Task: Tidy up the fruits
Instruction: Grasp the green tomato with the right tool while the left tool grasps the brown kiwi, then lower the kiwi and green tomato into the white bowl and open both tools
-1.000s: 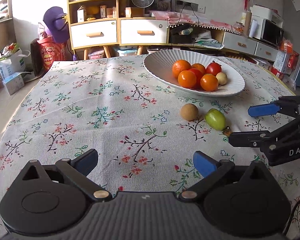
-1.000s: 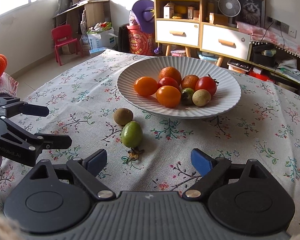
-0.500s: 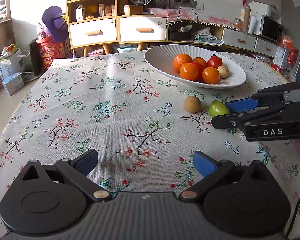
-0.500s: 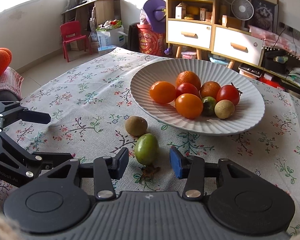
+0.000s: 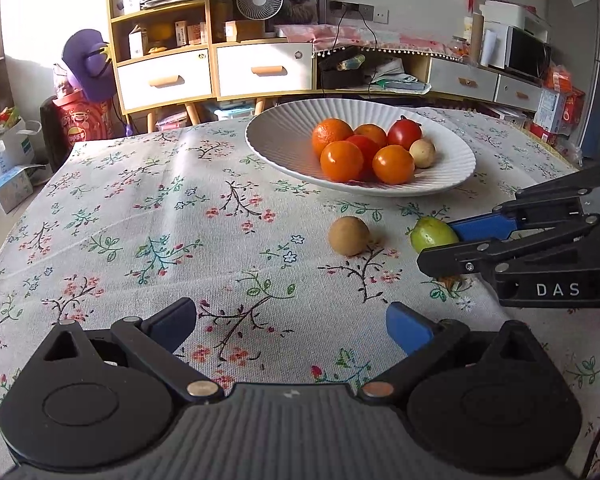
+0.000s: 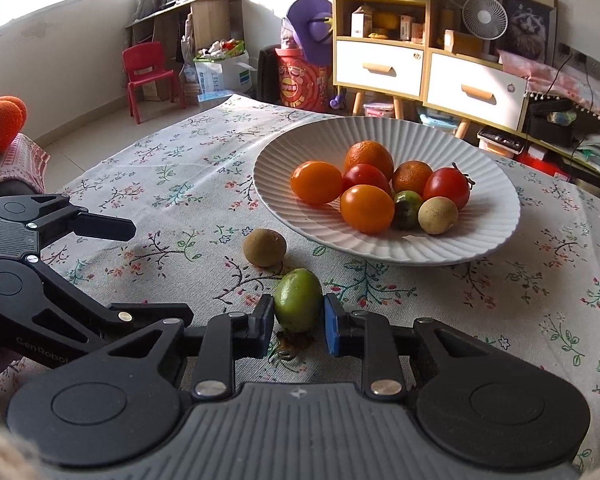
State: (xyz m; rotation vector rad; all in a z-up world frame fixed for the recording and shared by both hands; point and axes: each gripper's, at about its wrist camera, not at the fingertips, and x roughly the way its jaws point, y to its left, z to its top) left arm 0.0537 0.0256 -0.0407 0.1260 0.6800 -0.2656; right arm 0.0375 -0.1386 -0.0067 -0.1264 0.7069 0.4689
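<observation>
Right gripper [image 6: 298,322] pinches the green fruit [image 6: 299,299] just in front of the white plate [image 6: 496,236], brown fruit [image 6: 264,247] beside it; left gripper [image 5: 291,326] fingers spread.

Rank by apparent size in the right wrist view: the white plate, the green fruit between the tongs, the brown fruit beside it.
1. White plate
2. Green fruit, though it lies nearer the camera
3. Brown fruit

A small fruit [image 6: 298,300] is set on the table [image 6: 180,184] between two pads (touching both), a round fruit [image 6: 264,248] just behind it. Behind them, more fruits are piled in the plate [image 6: 480,240].
</observation>
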